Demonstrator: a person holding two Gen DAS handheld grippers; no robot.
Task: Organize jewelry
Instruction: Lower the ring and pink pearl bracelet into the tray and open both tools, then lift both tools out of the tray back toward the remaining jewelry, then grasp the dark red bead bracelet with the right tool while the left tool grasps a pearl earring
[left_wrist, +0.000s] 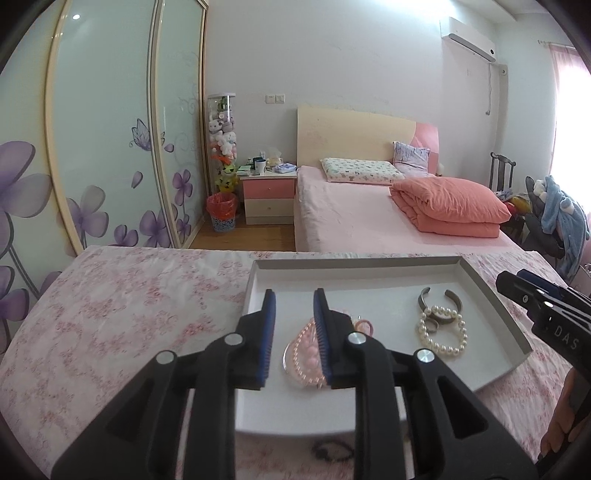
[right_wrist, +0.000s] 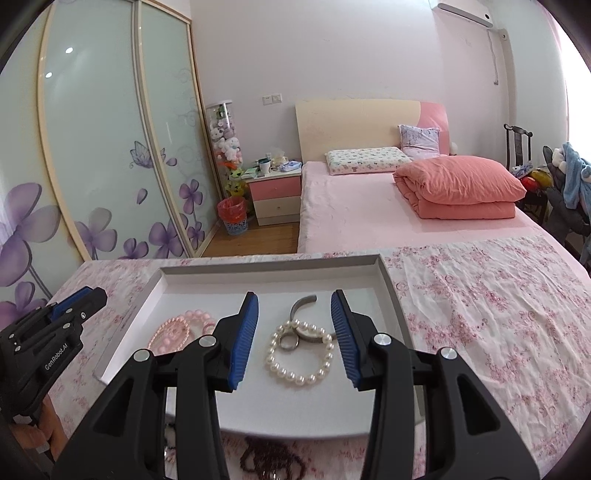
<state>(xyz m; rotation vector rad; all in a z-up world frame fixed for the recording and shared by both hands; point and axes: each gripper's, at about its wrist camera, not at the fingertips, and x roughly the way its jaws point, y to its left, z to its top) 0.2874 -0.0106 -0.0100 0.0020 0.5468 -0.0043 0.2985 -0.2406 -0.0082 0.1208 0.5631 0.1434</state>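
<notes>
A shallow white tray (left_wrist: 354, 267) (right_wrist: 266, 271) lies on a pink floral cloth. In it lie a white pearl bracelet (left_wrist: 445, 334) (right_wrist: 299, 352), a grey metal cuff (left_wrist: 439, 301) (right_wrist: 301, 304), small silver rings (right_wrist: 289, 341) and pink bead strands (left_wrist: 304, 352) (right_wrist: 177, 328). My left gripper (left_wrist: 294, 299) is open and empty above the pink beads. My right gripper (right_wrist: 294, 299) is open and empty above the pearl bracelet. Dark beads (right_wrist: 269, 458) lie on the cloth in front of the tray, and a dark ring-shaped piece (left_wrist: 332, 450) lies there too.
The table's far edge (left_wrist: 221, 249) drops to a wood floor. Beyond stand a pink bed (left_wrist: 388, 214), a nightstand (left_wrist: 267, 195), a red bin (left_wrist: 221, 212) and sliding wardrobe doors (left_wrist: 110, 147). A chair with clothes (left_wrist: 554, 214) is at right.
</notes>
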